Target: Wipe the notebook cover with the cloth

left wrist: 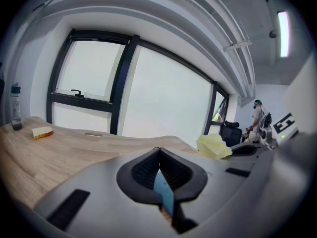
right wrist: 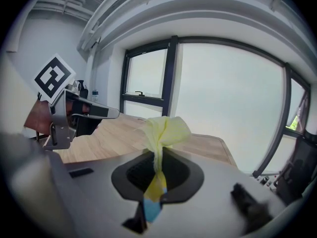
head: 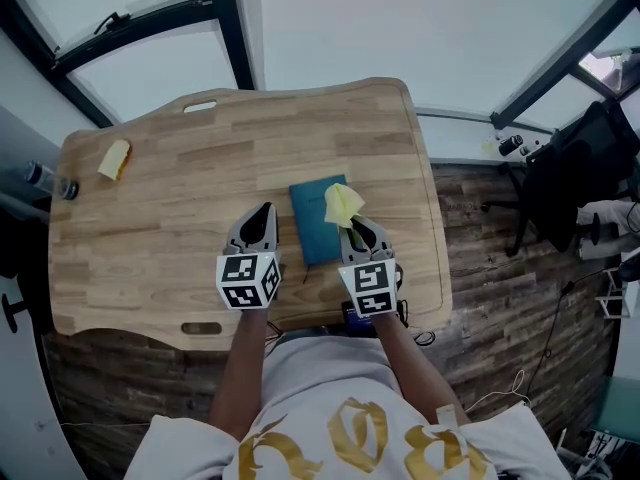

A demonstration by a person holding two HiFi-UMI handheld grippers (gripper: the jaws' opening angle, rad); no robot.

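This looks like an office or a lab workroom rather than a home. Tall windows (head: 330, 28) in dark metal frames fill the wall behind a pale wooden desk (head: 150, 238) with cut-out handle slots, which stands on a wood-pattern floor (head: 500, 298). A black office chair (head: 575, 183) sits to the right, and a loose cable (head: 425, 338) lies on the floor by the desk. Overhead, a strip light (left wrist: 283, 33) and exposed pipes (left wrist: 237, 46) run along the ceiling. A person (left wrist: 257, 115) stands at the far end of the room.
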